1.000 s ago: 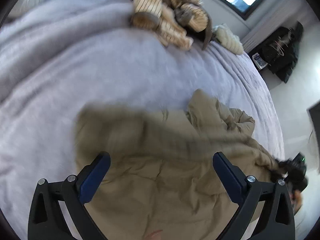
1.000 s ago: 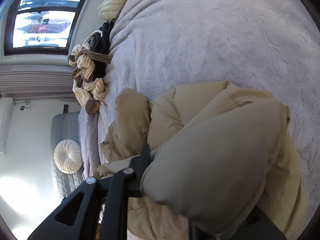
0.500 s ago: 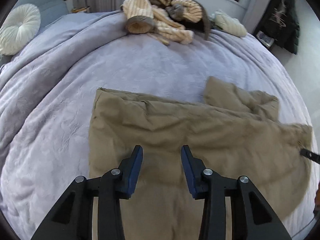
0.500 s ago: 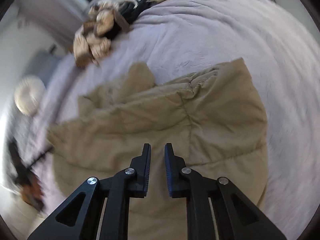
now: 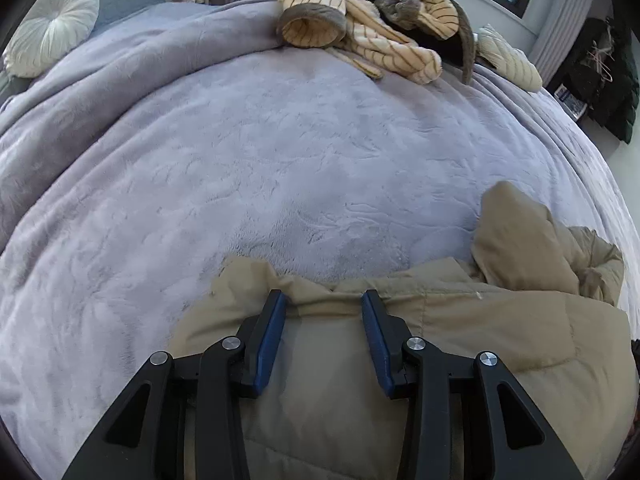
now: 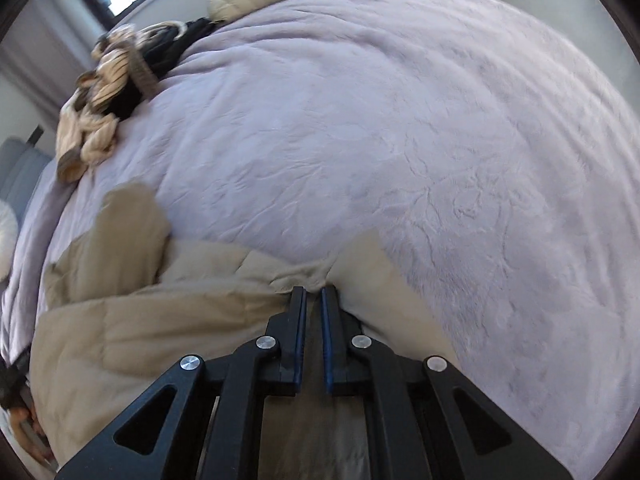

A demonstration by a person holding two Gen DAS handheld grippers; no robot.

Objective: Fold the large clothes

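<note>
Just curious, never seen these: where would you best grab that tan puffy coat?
Probably the tan coat by its far edge, coming in from the near side. That edge lies flat on the bed, thin enough for the left tool to straddle.

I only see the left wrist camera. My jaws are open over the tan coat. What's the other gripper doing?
Observer: The right gripper has its jaws nearly together, pinching the bunched edge of the tan coat.
Operator: Is there more coat past it?
Observer: Yes, a pale corner of it lies just to the gripper's right, on the purple blanket.
</note>
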